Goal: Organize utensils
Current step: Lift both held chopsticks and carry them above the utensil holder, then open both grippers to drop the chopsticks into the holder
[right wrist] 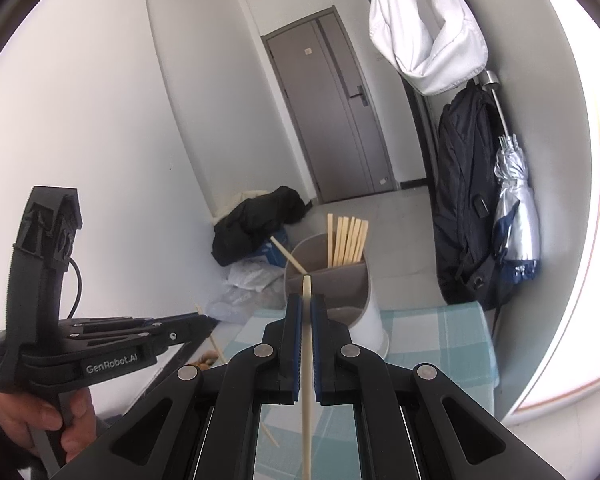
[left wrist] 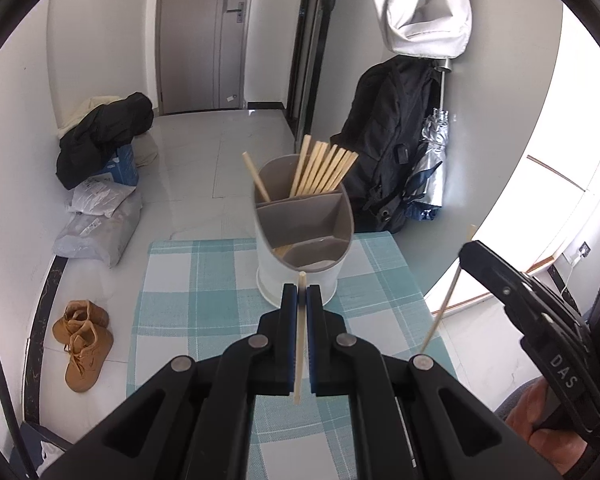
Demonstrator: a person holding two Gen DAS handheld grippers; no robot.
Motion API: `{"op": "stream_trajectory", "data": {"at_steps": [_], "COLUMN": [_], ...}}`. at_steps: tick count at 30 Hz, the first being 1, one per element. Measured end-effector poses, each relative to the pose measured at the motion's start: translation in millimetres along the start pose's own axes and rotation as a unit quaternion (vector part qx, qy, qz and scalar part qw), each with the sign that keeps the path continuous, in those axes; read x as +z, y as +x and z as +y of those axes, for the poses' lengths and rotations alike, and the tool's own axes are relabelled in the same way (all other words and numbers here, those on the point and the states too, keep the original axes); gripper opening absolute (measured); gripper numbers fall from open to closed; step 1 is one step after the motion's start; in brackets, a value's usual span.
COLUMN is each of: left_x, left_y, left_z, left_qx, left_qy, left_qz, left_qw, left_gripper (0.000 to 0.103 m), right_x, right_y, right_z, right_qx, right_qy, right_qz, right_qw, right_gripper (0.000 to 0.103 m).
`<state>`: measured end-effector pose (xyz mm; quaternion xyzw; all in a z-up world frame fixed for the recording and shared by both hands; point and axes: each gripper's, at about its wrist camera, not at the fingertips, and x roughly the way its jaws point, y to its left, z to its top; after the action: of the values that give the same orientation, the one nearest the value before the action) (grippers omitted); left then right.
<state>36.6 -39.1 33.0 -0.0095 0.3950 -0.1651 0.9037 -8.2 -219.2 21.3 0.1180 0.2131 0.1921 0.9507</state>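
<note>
A white utensil holder point(left wrist: 300, 276) with grey dividers stands at the far edge of the checked tablecloth point(left wrist: 188, 304). Several wooden chopsticks point(left wrist: 324, 172) stand in its back right compartment, and one point(left wrist: 256, 178) leans in the back left. My left gripper point(left wrist: 301, 292) is shut on a wooden chopstick point(left wrist: 299, 344), just in front of the holder. My right gripper point(right wrist: 306, 304) is shut on a pale chopstick point(right wrist: 306, 380), above the table in front of the holder point(right wrist: 364, 320). The right gripper also shows in the left wrist view point(left wrist: 476, 256), holding its chopstick point(left wrist: 444, 304).
One chopstick point(right wrist: 269, 434) lies on the cloth point(right wrist: 436, 340). On the floor are brown shoes point(left wrist: 82, 340), grey parcels point(left wrist: 100, 224) and a black jacket point(left wrist: 104, 136). A black backpack point(left wrist: 396, 136) and a silver umbrella point(left wrist: 432, 168) hang at the right wall.
</note>
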Motion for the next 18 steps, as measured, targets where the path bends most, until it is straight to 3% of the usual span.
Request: {"op": "stream_trajectory", "data": {"at_steps": [7,18], "left_x": [28,86], "left_y": [-14,-23], "left_z": [-6,4], "left_qx": [-0.015,-0.023], "left_qy": [0.002,-0.016], "left_qz": [-0.013,-0.042], "left_qw": [0.9998,0.9987], "left_gripper": [0.001,0.001], "right_x": [20,85], "right_y": [4,22], "right_z": [-2,0], "right_qx": [-0.004,0.003], "right_qy": [-0.006,-0.015], "right_qz": [-0.008,-0.027], "right_qw": [1.000,1.000], "right_gripper": [0.004,0.004]}}
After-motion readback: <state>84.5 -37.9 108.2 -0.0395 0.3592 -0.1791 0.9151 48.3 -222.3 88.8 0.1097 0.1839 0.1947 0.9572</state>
